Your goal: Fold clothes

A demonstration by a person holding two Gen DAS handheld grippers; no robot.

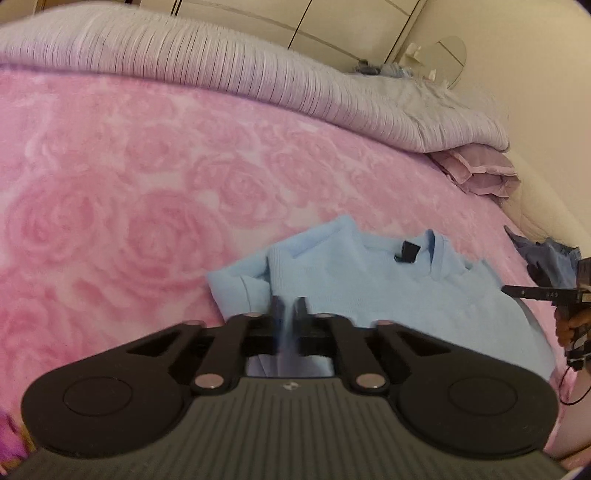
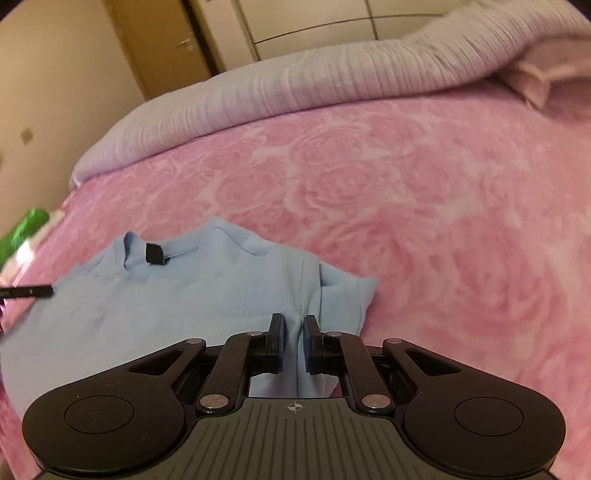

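Note:
A light blue sweater (image 1: 369,291) (image 2: 177,302) lies on a pink rose-patterned blanket (image 1: 129,192) (image 2: 424,206), collar away from me, with a black label (image 1: 406,253) (image 2: 154,254) at the neck. My left gripper (image 1: 290,308) is shut on a pinch of its fabric beside the folded sleeve. In the right wrist view my right gripper (image 2: 294,326) is shut on a raised fold of the same sweater near its other sleeve. One finger (image 1: 532,293) of the right gripper shows at the sweater's far edge, and one finger (image 2: 33,291) of the left gripper likewise.
A lilac ribbed quilt (image 1: 258,74) (image 2: 314,85) is bunched along the bed's far side, with a frilled pillow (image 1: 484,173) beside it. Dark blue clothing (image 1: 546,258) lies at the bed's edge. A green object (image 2: 22,229) sits off the bed. Cupboard doors (image 1: 295,22) stand behind.

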